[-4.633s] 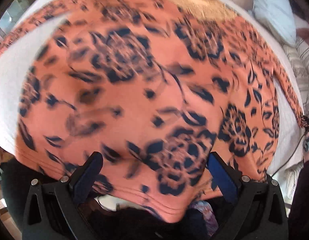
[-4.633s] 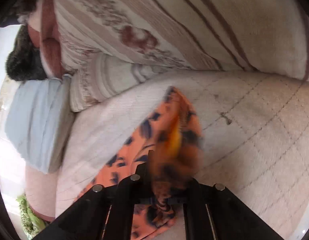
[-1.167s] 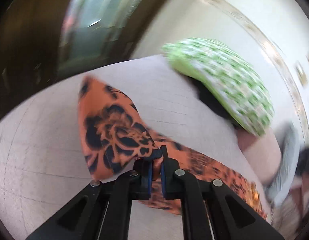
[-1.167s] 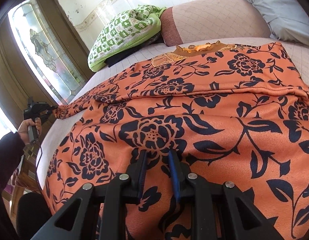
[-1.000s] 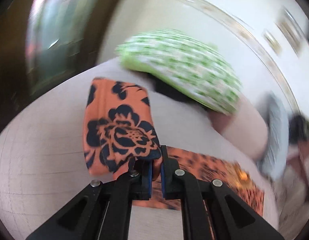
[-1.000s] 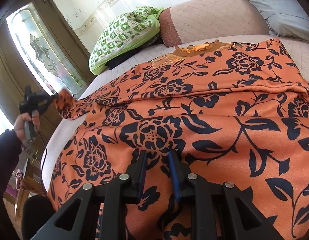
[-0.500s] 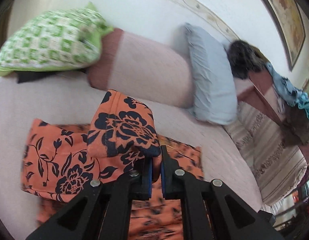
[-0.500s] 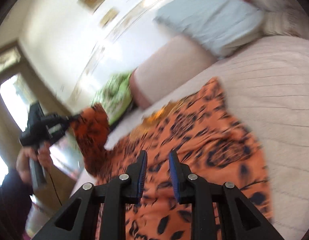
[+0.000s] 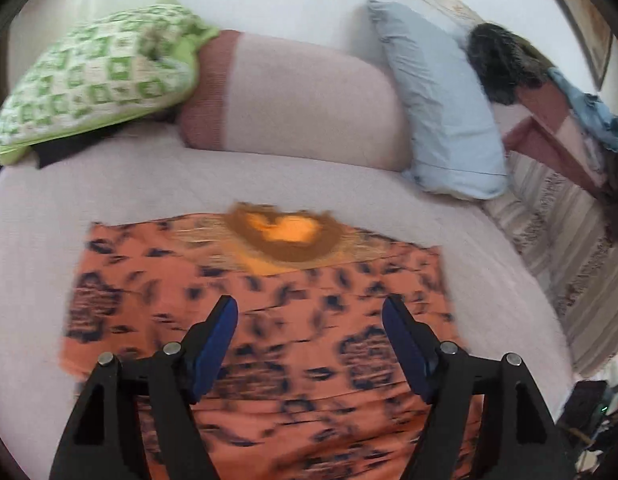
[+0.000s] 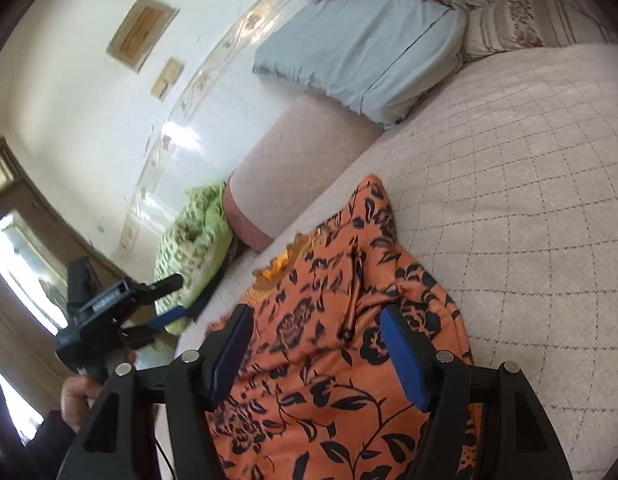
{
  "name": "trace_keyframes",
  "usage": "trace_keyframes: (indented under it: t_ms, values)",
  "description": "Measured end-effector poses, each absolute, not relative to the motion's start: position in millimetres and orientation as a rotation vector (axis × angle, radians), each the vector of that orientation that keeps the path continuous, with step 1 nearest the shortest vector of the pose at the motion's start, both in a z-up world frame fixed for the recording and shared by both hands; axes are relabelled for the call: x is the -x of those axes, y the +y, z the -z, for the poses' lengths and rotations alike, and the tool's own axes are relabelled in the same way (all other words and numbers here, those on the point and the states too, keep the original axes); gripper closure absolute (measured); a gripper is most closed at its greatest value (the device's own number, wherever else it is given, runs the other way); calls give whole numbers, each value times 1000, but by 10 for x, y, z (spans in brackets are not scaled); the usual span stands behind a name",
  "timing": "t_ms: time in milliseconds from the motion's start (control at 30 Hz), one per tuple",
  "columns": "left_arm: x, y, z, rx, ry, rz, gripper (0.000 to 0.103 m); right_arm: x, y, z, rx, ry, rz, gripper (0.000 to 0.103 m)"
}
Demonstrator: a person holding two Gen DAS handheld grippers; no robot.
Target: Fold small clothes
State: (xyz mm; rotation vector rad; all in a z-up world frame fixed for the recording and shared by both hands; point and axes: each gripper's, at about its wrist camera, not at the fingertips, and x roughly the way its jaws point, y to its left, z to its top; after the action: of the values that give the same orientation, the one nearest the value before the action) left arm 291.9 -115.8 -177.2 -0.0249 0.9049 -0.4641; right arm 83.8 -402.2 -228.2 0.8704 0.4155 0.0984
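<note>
Quilted pale-pink bedding carries one orange garment with a dark floral print, lying flat near the foot of the bed with its sleeves now folded across the body, whereas a second ago the left gripper was clamped on a sleeve and carrying it inward. Both the left gripper and the right gripper are opening, jaws apart above the cloth with nothing pinched, so the sleeve fold appears complete and a body fold likely follows. Beyond the garment lie three pillows: one pink bolster, one green-checked cushion, one light-blue pillow.
</note>
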Motion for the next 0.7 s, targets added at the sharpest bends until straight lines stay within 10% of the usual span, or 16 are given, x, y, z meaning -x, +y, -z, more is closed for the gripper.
trace_keyframes:
  t_ms: [367,533,700]
  values:
    - [-3329,356,2413,65,1046,45,28,-2017,-4007,2387,-777,773,-84,51]
    - [-3430,600,2583,137,1080,12,28,-2437,-3903,2439,-653,942,-61,94]
    - [-3454,539,2668,121,1106,64,28,-2493,-4014,1959,-541,835,-41,95]
